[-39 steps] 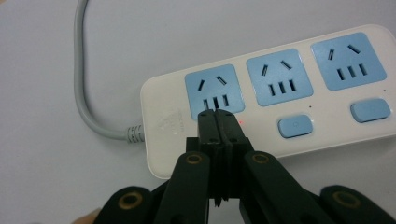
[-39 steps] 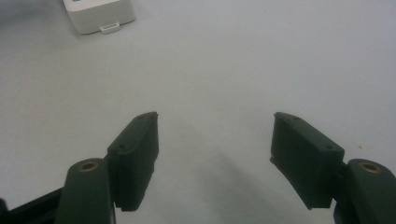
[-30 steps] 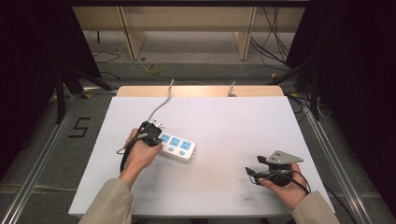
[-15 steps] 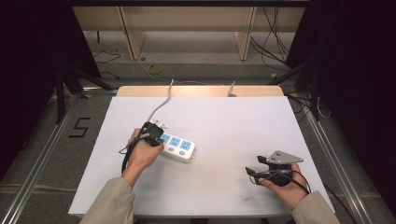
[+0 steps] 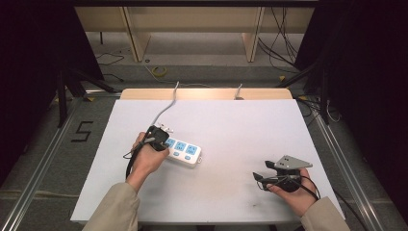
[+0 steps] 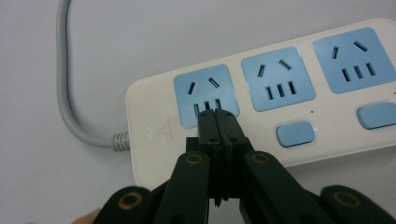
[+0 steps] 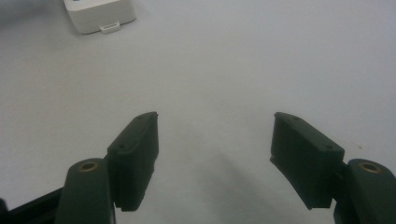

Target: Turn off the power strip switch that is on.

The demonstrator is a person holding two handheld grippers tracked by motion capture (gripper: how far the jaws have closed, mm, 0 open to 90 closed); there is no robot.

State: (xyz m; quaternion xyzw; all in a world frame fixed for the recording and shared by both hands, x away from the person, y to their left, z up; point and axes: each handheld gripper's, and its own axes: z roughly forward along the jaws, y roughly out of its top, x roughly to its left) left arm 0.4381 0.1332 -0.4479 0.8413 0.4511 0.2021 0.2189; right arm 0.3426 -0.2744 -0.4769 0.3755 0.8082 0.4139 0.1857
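- On the table (image 5: 231, 192), the power strip (image 5: 182, 150) lies left of centre, its grey cable (image 5: 166, 107) running away toward the far edge.
- Left gripper (image 6: 217, 114): fingers closed flat against each other with nothing between them. The tips sit over the lower slots of the outlet (image 6: 205, 100) nearest the cable end of the power strip; whether they touch the face or hover just above it cannot be told.
- Right gripper (image 7: 215, 135): fingers spread wide apart, holding nothing, resting well to the right of the power strip near the front edge of the table.
- Change over the last second: very little. The left hand (image 5: 146, 161) stays at the cable end of the power strip, and the right gripper has not moved.
- Judgement: the left gripper has settled on its target, so the approach appears complete. The work in hand is probably a press or probe at that outlet, or bracing the power strip.
- Three switch buttons (image 6: 294, 134) lie just beside the outlets; none is contacted.
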